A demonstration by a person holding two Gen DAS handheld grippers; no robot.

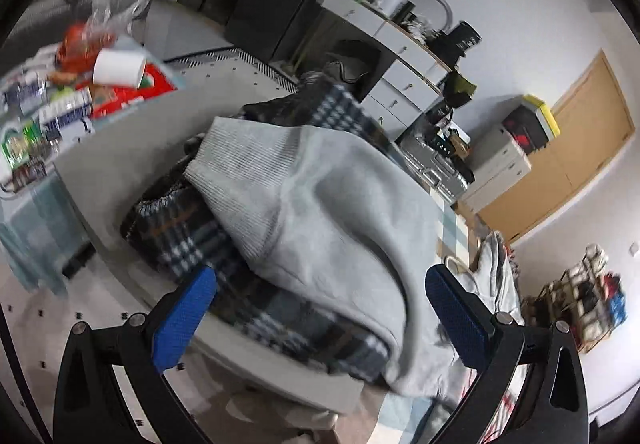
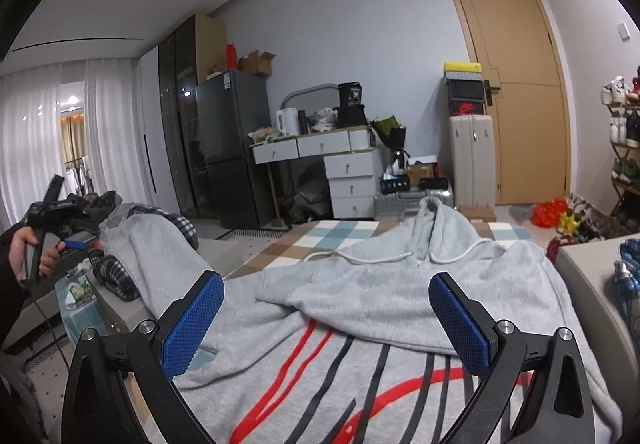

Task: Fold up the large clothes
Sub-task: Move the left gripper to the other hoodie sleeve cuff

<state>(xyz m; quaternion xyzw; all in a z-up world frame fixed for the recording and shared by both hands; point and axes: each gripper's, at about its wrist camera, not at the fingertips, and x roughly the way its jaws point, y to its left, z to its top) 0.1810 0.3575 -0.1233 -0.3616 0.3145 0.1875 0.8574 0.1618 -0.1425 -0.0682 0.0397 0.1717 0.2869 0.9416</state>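
A large grey hoodie (image 2: 400, 284) with red and black stripes lies spread in front of me, its hood (image 2: 434, 224) and white drawstrings at the far end. One sleeve (image 2: 160, 256) is draped left over a dark plaid garment (image 2: 116, 280). My right gripper (image 2: 326, 324) hovers open above the hoodie's body, holding nothing. In the left wrist view the sleeve (image 1: 340, 211), with its ribbed cuff (image 1: 240, 171), lies on the plaid garment (image 1: 192, 236). My left gripper (image 1: 320, 318) is open just above it, and nothing sits between its blue pads.
A person's hand (image 2: 22, 252) holds the left gripper's handle at the left edge. A low table (image 1: 36, 195) carries snack packs and a paper roll (image 1: 120, 69). A fridge (image 2: 232, 147), white drawer desk (image 2: 340, 159), suitcase (image 2: 472, 159) and door (image 2: 516, 83) line the far wall.
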